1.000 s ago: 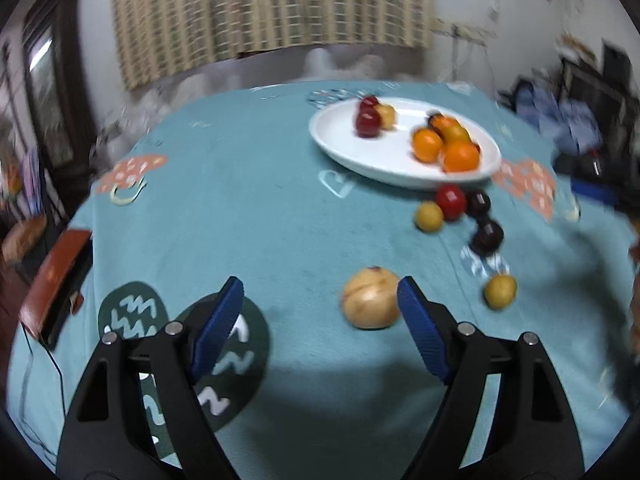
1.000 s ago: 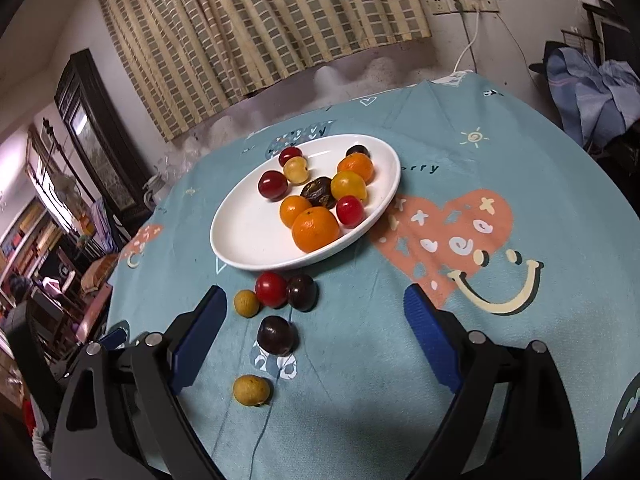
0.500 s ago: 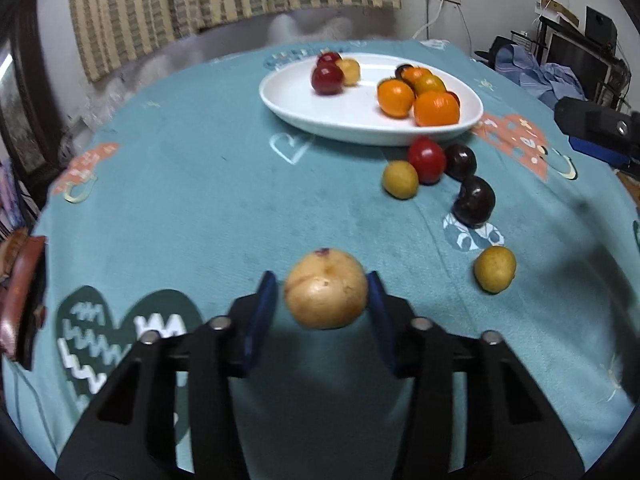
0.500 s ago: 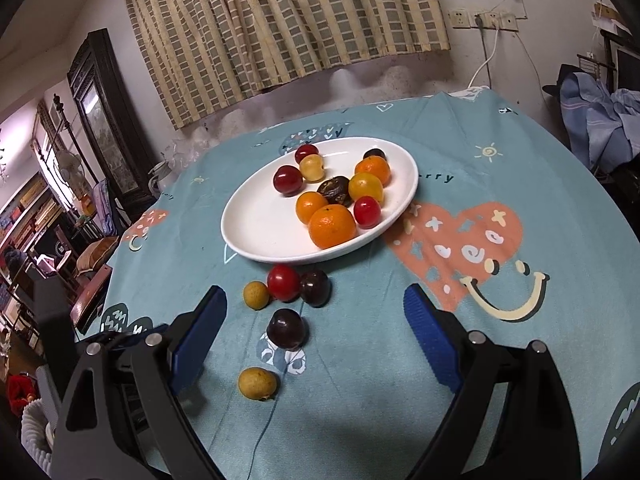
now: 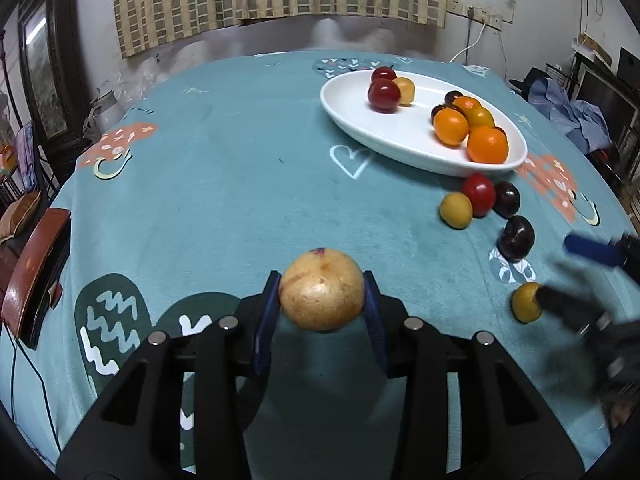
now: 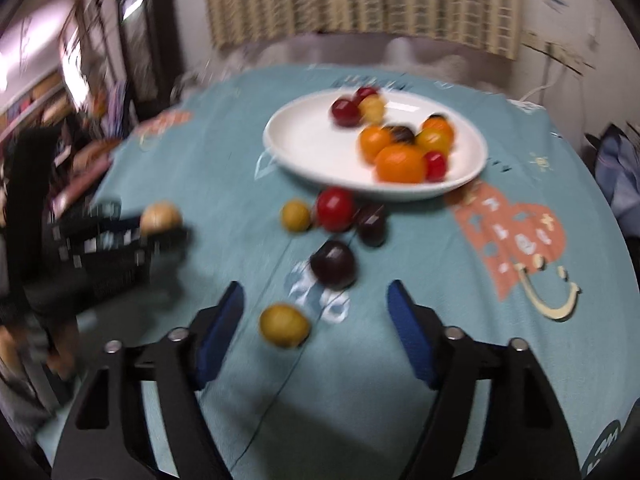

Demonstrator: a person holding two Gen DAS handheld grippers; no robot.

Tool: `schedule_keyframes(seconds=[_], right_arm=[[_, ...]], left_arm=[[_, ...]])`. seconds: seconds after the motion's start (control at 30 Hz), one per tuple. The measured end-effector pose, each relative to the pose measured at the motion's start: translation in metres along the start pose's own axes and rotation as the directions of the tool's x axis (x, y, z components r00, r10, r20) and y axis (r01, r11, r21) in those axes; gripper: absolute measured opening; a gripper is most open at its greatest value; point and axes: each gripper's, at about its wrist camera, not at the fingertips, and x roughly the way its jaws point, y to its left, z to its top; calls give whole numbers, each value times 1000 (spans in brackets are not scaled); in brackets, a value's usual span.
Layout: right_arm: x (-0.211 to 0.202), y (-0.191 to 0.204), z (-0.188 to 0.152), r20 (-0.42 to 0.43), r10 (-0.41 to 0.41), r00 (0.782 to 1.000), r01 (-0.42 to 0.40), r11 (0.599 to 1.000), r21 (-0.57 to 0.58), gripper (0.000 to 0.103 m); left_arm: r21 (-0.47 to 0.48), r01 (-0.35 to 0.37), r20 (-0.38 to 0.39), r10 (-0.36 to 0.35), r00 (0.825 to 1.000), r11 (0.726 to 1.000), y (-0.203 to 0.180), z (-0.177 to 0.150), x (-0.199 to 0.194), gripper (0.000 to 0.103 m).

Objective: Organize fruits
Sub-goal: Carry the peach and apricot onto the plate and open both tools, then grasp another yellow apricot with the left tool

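Left wrist view: left gripper (image 5: 322, 300) clamps the pale fruit (image 5: 322, 290); white plate (image 5: 352, 126) lies far right. Right gripper (image 6: 316, 312) gapes.

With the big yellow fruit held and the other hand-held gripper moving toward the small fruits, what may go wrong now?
1. The large yellow fruit is round and pinched only at its sides by the left hand-held gripper; it may slip out on the way to the white plate.
2. The open right hand-held gripper is close to the small yellow fruit; a finger may nudge it and send it rolling.
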Motion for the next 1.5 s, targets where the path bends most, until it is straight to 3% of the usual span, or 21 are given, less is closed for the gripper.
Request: schedule_keyframes(seconds=[0.07,0.27,0.5,0.67,0.87,1.0,1.17,1.2,1.23,1.27,1.4,1.5], right_arm=[[5,3,-3,-19,2,1000,-3,1000,-16,51],[14,14,-8,-51,9,999,-12,998,-61,31],[4,1,-4,-14,40,999,-40,999,3,29],[-37,-34,12,125,19,992,-33,993,113,29],[-55,-77,62,178,-13,984,-18,985,171,29],[-28,-96,102,180,-17,984,-22,978,209,29],[22,-116,129,159,23,987,-68,956,287,30],[30,-120,131,157,37,987,-85,946,312,33],[37,-125,132,156,53,986,-105,932,347,45],[40,-126,131,159,54,986,-110,925,363,64],[23,-126,127,190,15,982,-80,938,336,65],[6,-125,125,213,37,976,-111,932,346,65]], left_arm=[[1,3,1,-3,1000,1000,0,0,-1,41],[20,9,-6,-9,1000,1000,-4,0,1,41],[28,20,-15,-20,1000,999,-6,-1,3,41],[24,40,31,-41,999,999,-10,13,-7,41],[73,13,100,-20,995,997,-28,77,-4,41],[31,49,96,-52,994,998,-42,115,24,41],[8,42,82,-42,996,999,-52,129,57,45],[2,38,83,-38,996,999,-52,130,61,51],[-1,34,87,-34,996,999,-52,130,65,62],[4,34,89,-34,995,999,-52,129,66,64],[31,22,100,-25,995,999,-50,126,64,64],[9,30,102,-31,994,999,-41,123,55,65]])
